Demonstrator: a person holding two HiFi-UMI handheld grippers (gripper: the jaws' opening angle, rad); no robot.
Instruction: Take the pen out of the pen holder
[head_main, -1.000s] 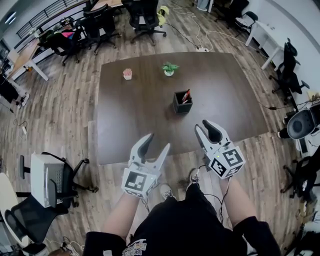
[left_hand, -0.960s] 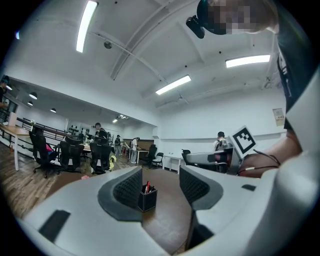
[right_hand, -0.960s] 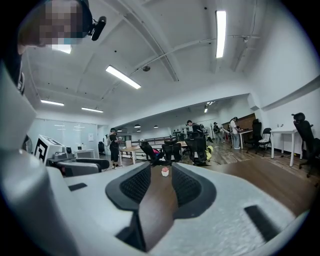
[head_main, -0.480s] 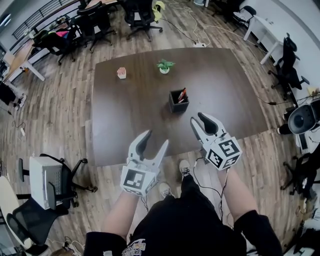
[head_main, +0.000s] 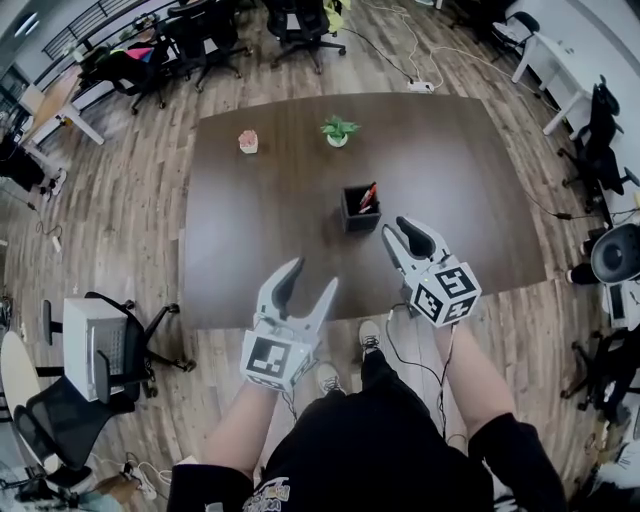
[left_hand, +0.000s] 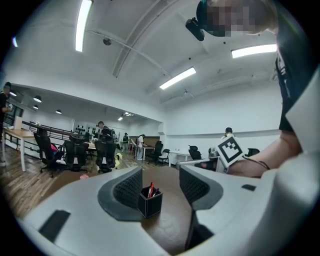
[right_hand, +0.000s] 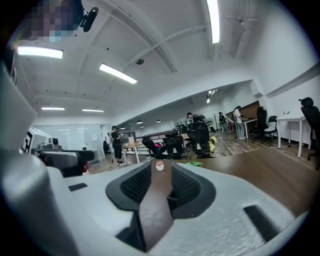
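The pen (head_main: 369, 194) looks light and stiff, like a thin hard stick, and I think its smooth side could slip. The best place to take hold is the top part that pokes out above the rim, squeezed across its thin body and lifted straight up. It is red with a dark bit, and it leans in one corner of the pen holder (head_main: 360, 212), a small black square cup that may be light enough to tip or come up with the pen. There seems to be a darker pen beside the red one, but it is too small to be sure. The cup stands near the middle of the brown tabletop (head_main: 270, 240), well apart from a small green plant (head_main: 338, 131) and a little pink thing (head_main: 248, 142) at the far side. The right tongs (head_main: 396, 228) are near the cup but not touching it; they are apart with nothing between them and have just been closing a little. The left tongs (head_main: 313, 277) are wide apart and hold nothing, over the near edge of the tabletop
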